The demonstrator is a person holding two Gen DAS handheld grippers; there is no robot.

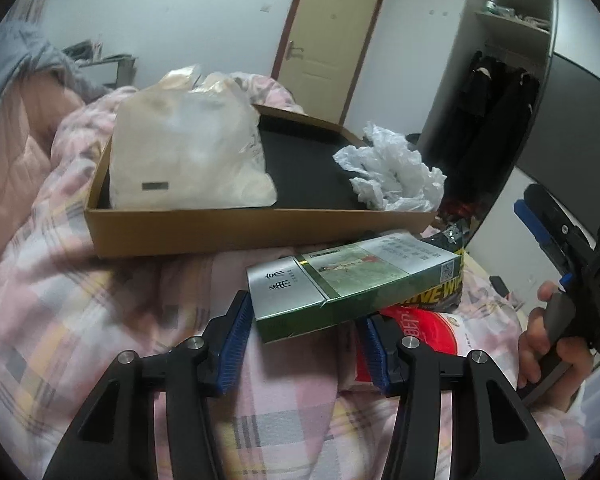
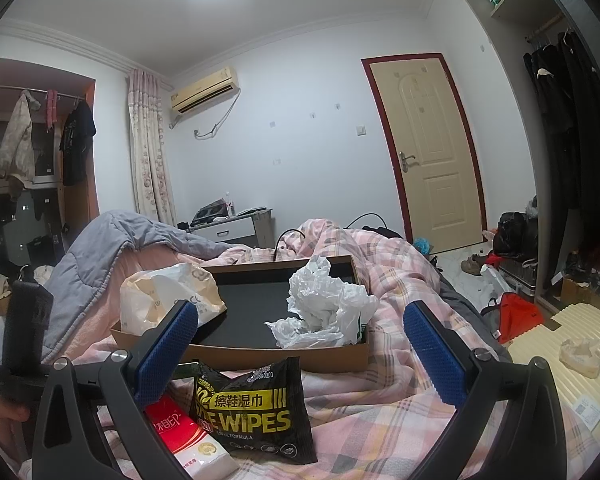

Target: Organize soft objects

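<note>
A green and silver cigarette box [image 1: 340, 280] sits tilted between the blue pads of my left gripper [image 1: 308, 308], which press on its near end. Under it lie a black wipes pack [image 1: 440, 296] and a red tissue pack [image 1: 412, 332]. Both packs appear again in the right wrist view, the wipes pack [image 2: 252, 408] beside the red tissue pack [image 2: 180, 428], on the pink plaid quilt. My right gripper [image 2: 300, 312] hangs open above them, holding nothing. Behind stands a shallow cardboard tray [image 1: 220, 232] holding a cream bag [image 1: 188, 152] and a crumpled white plastic bag [image 1: 396, 172].
The tray [image 2: 300, 356] rests on the rumpled quilt [image 2: 400, 400], with a grey blanket [image 2: 100, 264] heaped at the left. A hand [image 1: 548, 344] holds the right gripper [image 1: 540, 220] at the bed's right side. A pale suitcase [image 2: 572, 336] and floor clutter lie right of the bed.
</note>
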